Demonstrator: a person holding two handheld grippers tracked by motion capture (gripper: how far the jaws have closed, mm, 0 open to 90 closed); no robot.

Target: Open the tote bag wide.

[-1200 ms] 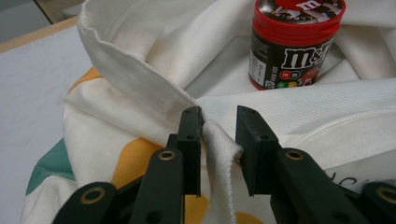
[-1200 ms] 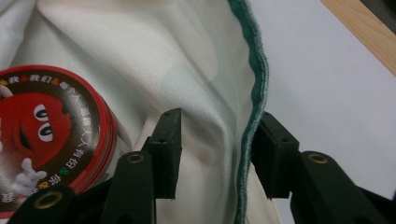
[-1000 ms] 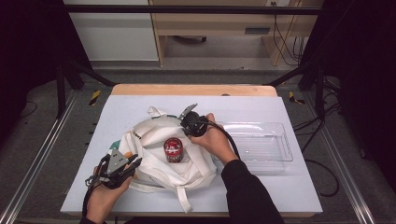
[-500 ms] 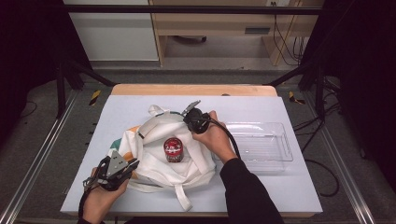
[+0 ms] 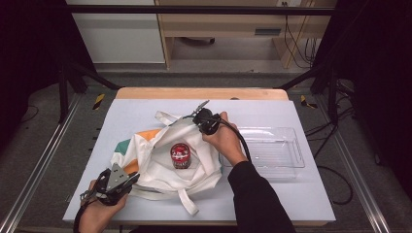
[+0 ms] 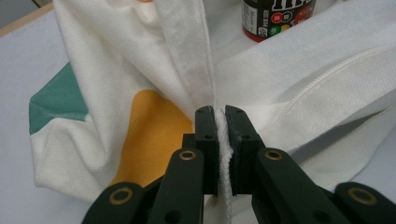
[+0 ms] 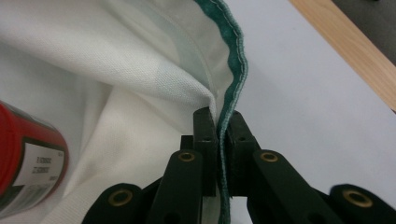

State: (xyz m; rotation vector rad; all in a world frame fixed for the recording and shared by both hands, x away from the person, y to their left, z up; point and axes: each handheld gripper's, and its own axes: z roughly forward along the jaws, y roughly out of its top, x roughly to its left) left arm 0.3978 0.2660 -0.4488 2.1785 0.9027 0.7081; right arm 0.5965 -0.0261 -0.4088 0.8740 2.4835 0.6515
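Observation:
A white cloth tote bag with green and orange patches lies in the middle of the table, its mouth spread open. A red can stands inside the mouth. My left gripper is at the bag's near left edge, and in the left gripper view it is shut on a white fold of the bag, with the can beyond. My right gripper holds the far rim; in the right gripper view it is shut on the bag's green-edged hem, with the can at the left.
A clear plastic tray sits just right of the bag, by the right forearm. The pale blue table top has a wooden strip along its far edge. Metal rails and dark stands flank the table.
The left gripper has edged slightly toward the near left corner with the bag's edge in it. The right hand has stayed in place at the far rim.

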